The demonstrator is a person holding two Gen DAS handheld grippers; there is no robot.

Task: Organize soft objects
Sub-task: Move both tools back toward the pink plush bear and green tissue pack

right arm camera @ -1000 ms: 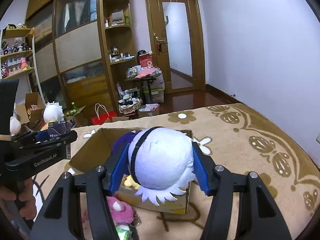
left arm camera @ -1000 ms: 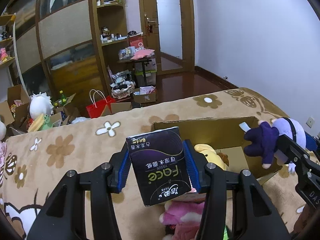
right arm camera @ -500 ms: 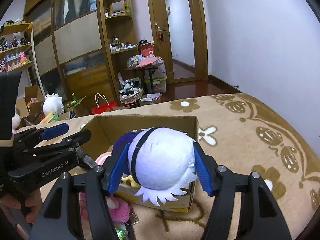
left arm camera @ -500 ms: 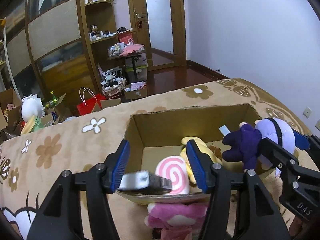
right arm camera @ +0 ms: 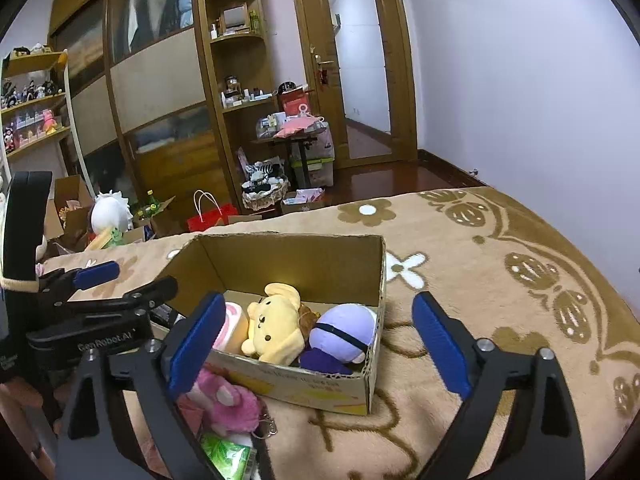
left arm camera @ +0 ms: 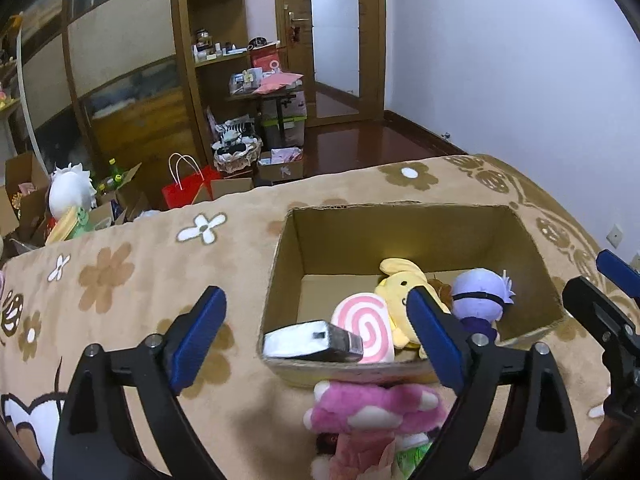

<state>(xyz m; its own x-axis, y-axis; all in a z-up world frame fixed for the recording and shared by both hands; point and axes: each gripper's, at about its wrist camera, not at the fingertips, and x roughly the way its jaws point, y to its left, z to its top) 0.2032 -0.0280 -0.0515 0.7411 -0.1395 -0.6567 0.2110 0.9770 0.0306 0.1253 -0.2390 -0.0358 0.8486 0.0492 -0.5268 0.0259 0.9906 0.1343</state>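
An open cardboard box (left arm camera: 400, 236) stands on the flowered blanket. In it lie a dark tissue pack (left arm camera: 312, 340) at the near left corner, a pink swirl plush (left arm camera: 364, 328), a yellow plush (left arm camera: 404, 284) and a lavender-headed purple doll (left arm camera: 480, 296). My left gripper (left arm camera: 314, 320) hovers over the box's near left corner, jaws opening, with nothing pressed between them. My right gripper (right arm camera: 318, 332) hangs above the box (right arm camera: 300, 264) and the doll (right arm camera: 344, 328), jaws opening and free of it. Each gripper also shows in the other's view: right gripper (left arm camera: 604, 288), left gripper (right arm camera: 124, 282).
A pink plush (left arm camera: 372, 412) and a green packet (right arm camera: 228, 456) lie on the blanket just in front of the box. Beyond the bed's far edge are a red bag (left arm camera: 188, 188), cartons and shelving. A white wall runs along the right.
The left gripper let go of the tissue pack, which dropped into the box's near left corner. The right gripper released the doll, which now lies in the box. Both jaws spread wide.
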